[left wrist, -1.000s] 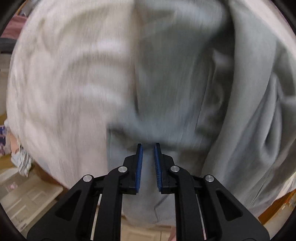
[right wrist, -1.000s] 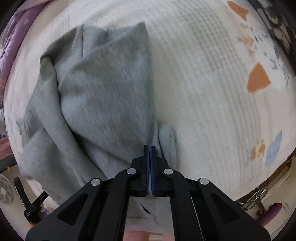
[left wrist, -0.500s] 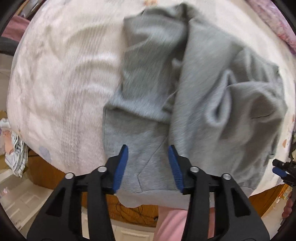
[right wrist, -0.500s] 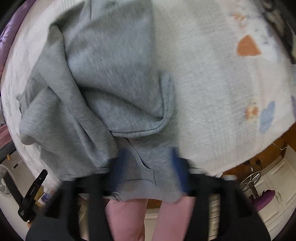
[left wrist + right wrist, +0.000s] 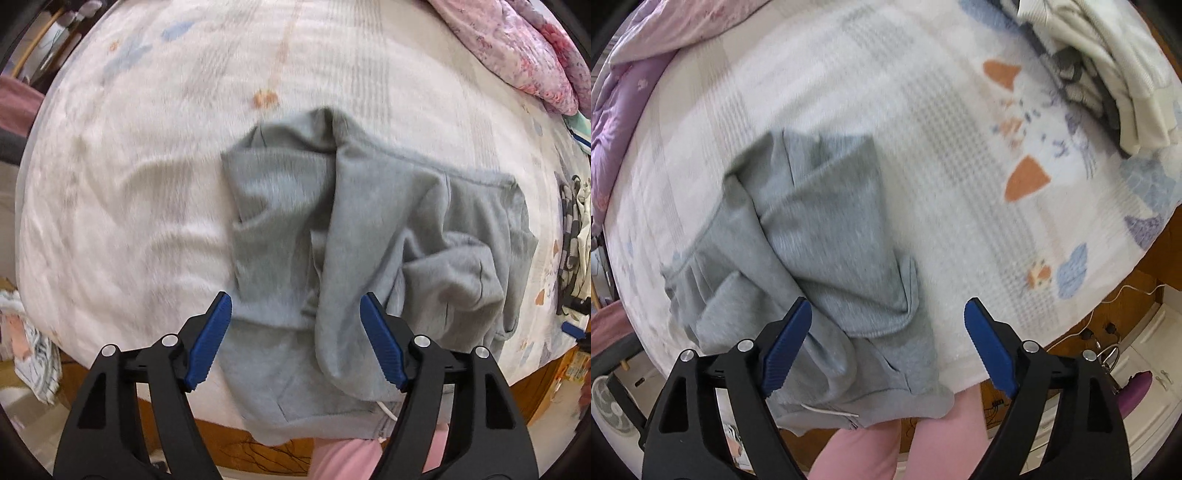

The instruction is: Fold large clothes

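Both my claws just let go: left gripper [image 5: 295, 339] and right gripper [image 5: 888, 345] have been spreading their jaws, now wide, nothing pinched between the blue pads [image 5: 207, 343]. I'm above the gray sweatshirt [image 5: 369, 236], which lies loosely bunched on the white bedspread [image 5: 129, 184], hem hanging over the near bed edge by my pink trouser legs [image 5: 864, 446].

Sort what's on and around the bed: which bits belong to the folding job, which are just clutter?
Job:
- grey garment, lying crumpled at the bed's near edge
- left gripper, fingers just spread, nothing between them
- right gripper, same
- white bedspread, the work surface

Lying about:
- pink floral quilt
- cream and grey clothes pile
- fan on the floor
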Demonstrator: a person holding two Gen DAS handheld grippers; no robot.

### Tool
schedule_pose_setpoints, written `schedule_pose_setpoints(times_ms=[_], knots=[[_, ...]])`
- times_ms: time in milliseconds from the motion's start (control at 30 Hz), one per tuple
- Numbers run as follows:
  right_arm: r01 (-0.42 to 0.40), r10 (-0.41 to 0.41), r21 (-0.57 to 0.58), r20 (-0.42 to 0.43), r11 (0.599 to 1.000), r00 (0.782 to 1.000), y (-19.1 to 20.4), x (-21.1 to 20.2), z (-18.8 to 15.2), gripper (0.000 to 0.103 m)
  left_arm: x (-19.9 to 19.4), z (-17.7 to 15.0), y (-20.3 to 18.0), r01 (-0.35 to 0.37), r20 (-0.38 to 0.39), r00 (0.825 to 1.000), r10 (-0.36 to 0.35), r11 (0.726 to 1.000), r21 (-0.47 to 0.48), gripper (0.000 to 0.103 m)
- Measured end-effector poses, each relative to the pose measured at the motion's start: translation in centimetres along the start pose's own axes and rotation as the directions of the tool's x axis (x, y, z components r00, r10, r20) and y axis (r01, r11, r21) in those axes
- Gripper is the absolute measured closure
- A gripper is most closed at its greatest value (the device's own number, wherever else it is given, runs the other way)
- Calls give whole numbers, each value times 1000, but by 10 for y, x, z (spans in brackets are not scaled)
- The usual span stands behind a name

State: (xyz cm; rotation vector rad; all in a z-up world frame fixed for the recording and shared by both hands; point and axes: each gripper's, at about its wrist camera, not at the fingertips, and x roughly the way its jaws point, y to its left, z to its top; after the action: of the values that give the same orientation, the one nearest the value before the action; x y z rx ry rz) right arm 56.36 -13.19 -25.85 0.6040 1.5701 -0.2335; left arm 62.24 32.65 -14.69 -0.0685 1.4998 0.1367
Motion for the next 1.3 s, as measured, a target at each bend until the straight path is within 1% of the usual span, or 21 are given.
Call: schedule_pose_setpoints(times_ms=[100,200,300,333,400,467,600,700,833,933,1000,1067,1133,1167,1200,1233,1300], knots=[[12,-12,-3,4,1000,1000,6,-6,9,21,-9,9,6,-11,27,1000,11,1000,6,30],[16,-16,-19,12,1000,1000,18,-3,17,21,-16,20,11,-34,31,999,35,999,-10,30],[32,-31,-49,7,998,999,29,0,29,21,-19,29,14,-15,38,999,17,999,-51,29],[32,-32,-61,4,998,999,34,2,34,21,-18,32,14,-22,36,999,24,998,-54,27],[39,-39,-84,-3,996,999,43,5,43,21,-15,40,14,-45,34,998,47,998,-54,26],[58,-59,-115,-11,992,998,54,11,55,21,-11,49,13,-47,27,998,48,998,-52,26],[81,-86,-173,-21,982,996,73,23,75,21,3,71,11,-77,2,997,77,996,-36,26],[108,-119,-215,-38,971,992,85,38,92,21,20,90,12,-93,-24,995,92,995,-30,25],[97,-119,-243,-80,965,990,93,56,111,21,43,115,16,-122,-68,990,120,992,-13,24],[97,-128,-262,-102,960,987,94,66,121,21,58,132,24,-119,-97,988,117,993,-21,20],[90,-127,-262,-127,961,984,93,72,127,21,68,142,32,-105,-119,988,101,994,-32,19],[80,-121,-258,-147,963,982,91,77,131,21,75,151,38,-100,-133,987,94,994,-39,17],[76,-119,-254,-160,964,980,88,81,136,21,81,159,44,-122,-139,983,116,992,-32,14],[74,-120,-258,-168,963,978,88,84,138,18,84,162,45,-121,-142,983,117,992,-25,14],[74,-123,-262,-178,962,976,88,87,140,17,86,164,46,-110,-150,983,106,994,-20,14],[76,-129,-266,-186,961,974,88,90,141,17,92,166,47,-84,-171,982,80,996,-15,14],[77,-134,-270,-198,960,971,88,94,143,17,104,167,48,-14,-235,972,11,1000,-12,14]])
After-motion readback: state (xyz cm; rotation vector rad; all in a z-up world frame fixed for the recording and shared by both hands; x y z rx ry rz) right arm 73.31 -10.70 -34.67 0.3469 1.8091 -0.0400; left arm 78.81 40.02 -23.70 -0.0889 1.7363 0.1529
